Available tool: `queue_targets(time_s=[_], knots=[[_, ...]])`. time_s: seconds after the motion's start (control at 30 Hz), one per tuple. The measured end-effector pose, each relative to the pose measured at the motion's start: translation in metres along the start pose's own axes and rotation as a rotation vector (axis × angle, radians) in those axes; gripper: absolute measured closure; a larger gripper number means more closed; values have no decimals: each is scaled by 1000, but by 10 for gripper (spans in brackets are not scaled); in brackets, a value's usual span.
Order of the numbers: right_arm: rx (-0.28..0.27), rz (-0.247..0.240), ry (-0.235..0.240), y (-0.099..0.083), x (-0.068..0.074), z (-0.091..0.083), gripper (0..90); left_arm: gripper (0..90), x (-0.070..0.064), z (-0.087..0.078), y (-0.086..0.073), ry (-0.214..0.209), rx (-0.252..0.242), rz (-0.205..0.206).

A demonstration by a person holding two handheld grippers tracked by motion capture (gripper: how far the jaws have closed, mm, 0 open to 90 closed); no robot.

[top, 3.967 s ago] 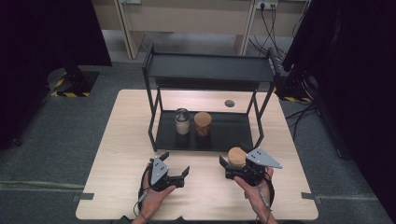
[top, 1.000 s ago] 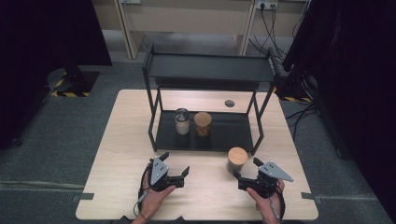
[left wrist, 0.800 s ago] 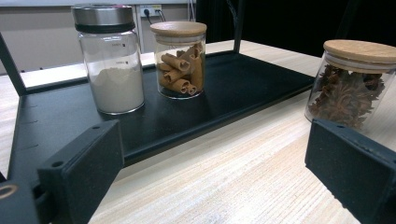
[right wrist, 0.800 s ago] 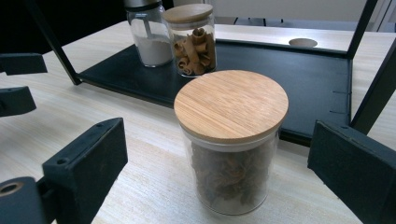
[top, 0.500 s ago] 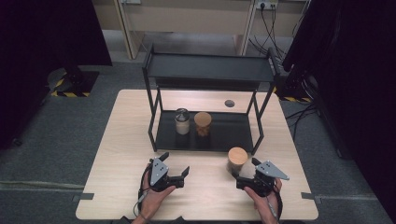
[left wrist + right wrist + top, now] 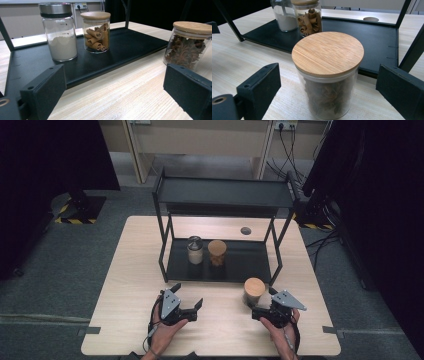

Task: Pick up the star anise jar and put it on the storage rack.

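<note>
Partly hidden by the gaping right claw [image 6: 261, 306] — star-anise jar [image 6: 254, 291] — left claw [image 6: 189, 299] gapes too.

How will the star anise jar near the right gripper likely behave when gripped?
The star anise jar looks like smooth glass, so probably slippery and breakable. Its dried contents suggest it is light. The wooden lid merely sits on top and may lift off.
</note>
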State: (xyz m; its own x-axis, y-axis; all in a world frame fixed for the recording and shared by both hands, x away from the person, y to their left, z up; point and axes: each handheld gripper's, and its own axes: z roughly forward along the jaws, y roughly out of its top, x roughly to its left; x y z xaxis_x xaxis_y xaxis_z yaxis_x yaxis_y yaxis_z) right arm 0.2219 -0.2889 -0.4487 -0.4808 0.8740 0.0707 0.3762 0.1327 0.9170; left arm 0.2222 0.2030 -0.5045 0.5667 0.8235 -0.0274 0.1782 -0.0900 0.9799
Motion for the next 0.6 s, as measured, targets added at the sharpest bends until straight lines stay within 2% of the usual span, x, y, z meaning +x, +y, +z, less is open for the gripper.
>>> queue_targets(time_s=[0.6], knots=[[7,-13,-10,0,-1,13,64,40,0,0,0,1,1,-1]])
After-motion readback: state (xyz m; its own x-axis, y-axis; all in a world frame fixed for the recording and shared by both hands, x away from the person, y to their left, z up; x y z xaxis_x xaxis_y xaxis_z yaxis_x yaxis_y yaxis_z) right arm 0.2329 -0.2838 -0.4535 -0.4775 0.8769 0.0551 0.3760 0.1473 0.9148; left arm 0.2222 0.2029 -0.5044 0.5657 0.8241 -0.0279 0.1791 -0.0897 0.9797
